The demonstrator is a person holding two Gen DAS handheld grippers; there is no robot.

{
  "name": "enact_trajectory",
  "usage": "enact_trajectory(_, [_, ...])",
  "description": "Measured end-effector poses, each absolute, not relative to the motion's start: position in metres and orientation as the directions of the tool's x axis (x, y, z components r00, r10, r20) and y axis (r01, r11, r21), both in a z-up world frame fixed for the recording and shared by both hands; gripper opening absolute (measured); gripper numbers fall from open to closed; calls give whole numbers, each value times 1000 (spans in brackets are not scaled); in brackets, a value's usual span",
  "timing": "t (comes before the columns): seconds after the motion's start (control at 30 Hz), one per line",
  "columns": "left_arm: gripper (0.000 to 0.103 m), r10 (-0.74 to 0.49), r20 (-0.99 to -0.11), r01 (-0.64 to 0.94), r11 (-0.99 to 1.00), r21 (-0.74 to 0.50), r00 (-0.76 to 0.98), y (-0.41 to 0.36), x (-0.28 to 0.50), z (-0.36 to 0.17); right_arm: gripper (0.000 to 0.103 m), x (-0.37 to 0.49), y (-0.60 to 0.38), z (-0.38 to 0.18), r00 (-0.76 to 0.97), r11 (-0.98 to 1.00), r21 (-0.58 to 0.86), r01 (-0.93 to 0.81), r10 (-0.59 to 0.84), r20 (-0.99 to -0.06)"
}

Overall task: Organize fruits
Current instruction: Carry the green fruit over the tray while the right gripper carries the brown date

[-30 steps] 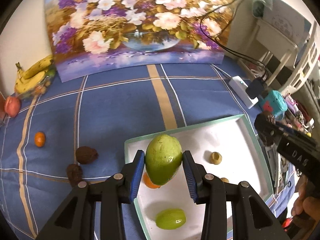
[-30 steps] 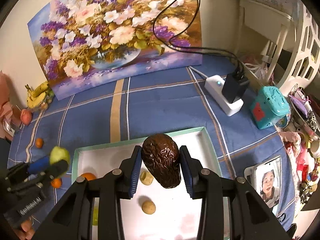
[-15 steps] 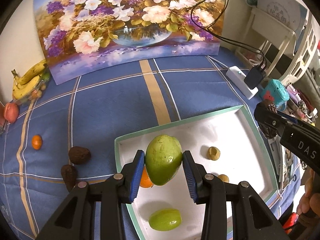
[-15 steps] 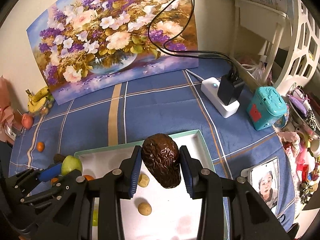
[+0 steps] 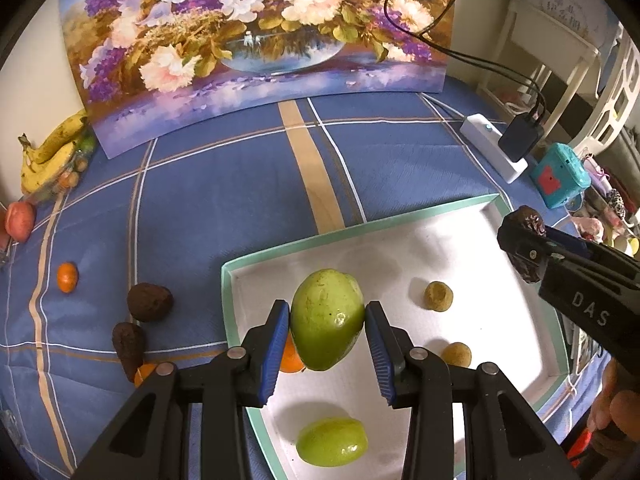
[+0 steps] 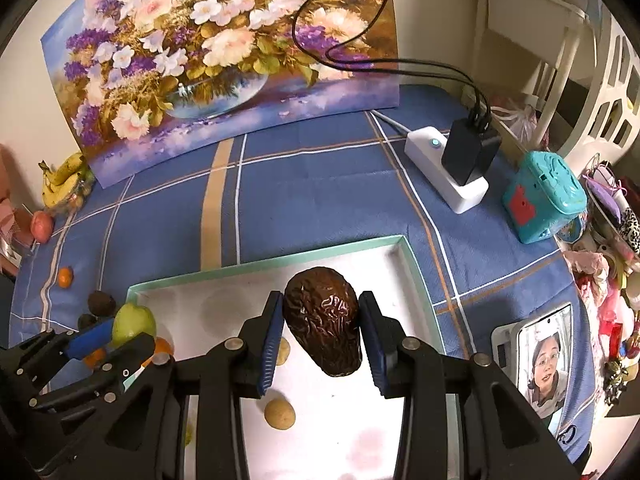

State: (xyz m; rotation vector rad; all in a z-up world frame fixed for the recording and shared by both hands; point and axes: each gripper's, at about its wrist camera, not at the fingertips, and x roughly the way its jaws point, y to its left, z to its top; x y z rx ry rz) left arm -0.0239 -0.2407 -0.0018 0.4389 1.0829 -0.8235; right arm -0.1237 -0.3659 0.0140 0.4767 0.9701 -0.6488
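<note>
Green guava (image 5: 326, 325) pinched in left tongs (image 5: 326, 344) sits lower over the tray (image 5: 420, 216) (right tongs (image 6: 320, 330) still pinching, seemingly, an avocado (image 6: 323, 320)).

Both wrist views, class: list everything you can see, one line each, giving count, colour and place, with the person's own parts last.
tray: one, white with green rim, on the cloth
green fruit: two, one held above the tray, one lying in it
wrinkled fruit: three, dark brown, one held, two on the cloth left of the tray
small round fruit: two, tan, in the tray
oranges: at least three, most left of the tray
bananas: one bunch, yellow, far left
painting: one, flowers, at the back
power strip: one, white, right
phone: one, right
left gripper: black, jaws blue
right gripper: same
</note>
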Motion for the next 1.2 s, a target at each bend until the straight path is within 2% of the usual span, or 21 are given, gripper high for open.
enact_trajectory(0.57, [42,-339,-920,788,613,-56,198,-249,-29,-22,40,-112,-370,-38,244,716,-21,697,-265,-933])
enact_trajectory(1.2, [42,-301,-927,832,555,21,225,-267,-51,-34,40,-109,-368,-55,223,718,-11,696,-231,-947])
